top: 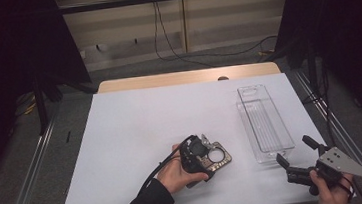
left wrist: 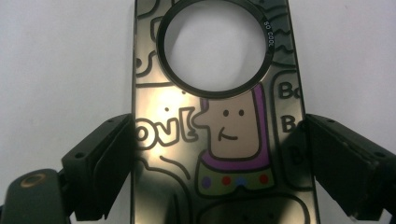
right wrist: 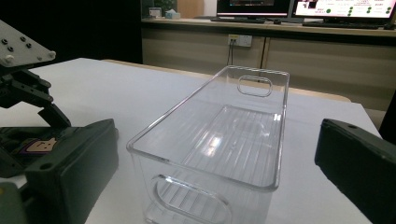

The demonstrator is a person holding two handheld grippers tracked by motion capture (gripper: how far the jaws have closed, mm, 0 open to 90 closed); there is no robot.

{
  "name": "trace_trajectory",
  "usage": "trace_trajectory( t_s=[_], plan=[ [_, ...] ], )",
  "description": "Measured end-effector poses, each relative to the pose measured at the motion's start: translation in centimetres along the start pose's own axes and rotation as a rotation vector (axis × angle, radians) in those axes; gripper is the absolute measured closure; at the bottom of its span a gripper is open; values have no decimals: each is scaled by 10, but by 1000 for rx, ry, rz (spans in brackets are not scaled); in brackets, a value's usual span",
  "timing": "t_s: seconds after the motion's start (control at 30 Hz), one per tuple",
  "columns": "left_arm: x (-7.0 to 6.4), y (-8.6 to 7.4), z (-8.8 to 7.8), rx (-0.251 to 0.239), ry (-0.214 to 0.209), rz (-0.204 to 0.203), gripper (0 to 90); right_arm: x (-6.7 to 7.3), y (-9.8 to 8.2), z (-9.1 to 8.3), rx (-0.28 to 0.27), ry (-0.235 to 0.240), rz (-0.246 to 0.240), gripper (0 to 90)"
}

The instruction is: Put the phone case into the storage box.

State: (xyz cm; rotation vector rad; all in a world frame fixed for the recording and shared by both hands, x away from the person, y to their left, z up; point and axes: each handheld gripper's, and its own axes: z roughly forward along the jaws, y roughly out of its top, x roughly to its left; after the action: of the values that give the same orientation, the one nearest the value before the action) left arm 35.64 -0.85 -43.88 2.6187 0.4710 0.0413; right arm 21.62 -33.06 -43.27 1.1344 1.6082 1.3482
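A dark phone case (left wrist: 233, 135) with cartoon drawings and a round camera hole lies flat on the white table cover (top: 137, 136), near the front middle. My left gripper (top: 201, 155) reaches over it from a hand, and its two black jaws press the case's long edges (left wrist: 217, 163). A clear plastic bin (top: 264, 124) stands lengthwise at the right, nothing inside it. My right gripper (top: 294, 150) is held low at the front right corner, open and pointing at the bin's near end (right wrist: 215, 177). The right gripper view also catches the left gripper (right wrist: 25, 91) and the case (right wrist: 39, 145) at its left edge.
The white cover leaves a wooden strip (top: 186, 77) of table bare at the back. Metal rails (top: 29, 167) run along both sides of the table. Black cables (top: 174, 47) hang over the carpet behind. Monitors (right wrist: 303, 7) sit on a far counter.
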Motion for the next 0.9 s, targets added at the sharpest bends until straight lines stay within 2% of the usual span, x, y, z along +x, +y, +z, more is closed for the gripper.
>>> trace_trajectory(
  t_s=[0.43,0.6,0.77,0.8,0.87,0.9],
  plan=[
    [1,-3,-2,-14,-5,1,124,-1,0,-1,-2,-2,3,0],
    [6,-9,-5,-58,-19,-10,124,-1,0,0,-3,-2,3,0],
    [11,-12,-11,-111,-16,-40,124,-1,0,0,-3,-2,3,0],
    [12,-12,-13,-117,-14,-36,124,-1,0,0,-3,-2,4,0],
    [12,-13,-15,-146,-18,-63,123,-1,0,0,-2,-2,4,0],
    [13,-13,-16,-152,-21,-56,123,-1,0,0,-3,-2,4,0]
  ],
)
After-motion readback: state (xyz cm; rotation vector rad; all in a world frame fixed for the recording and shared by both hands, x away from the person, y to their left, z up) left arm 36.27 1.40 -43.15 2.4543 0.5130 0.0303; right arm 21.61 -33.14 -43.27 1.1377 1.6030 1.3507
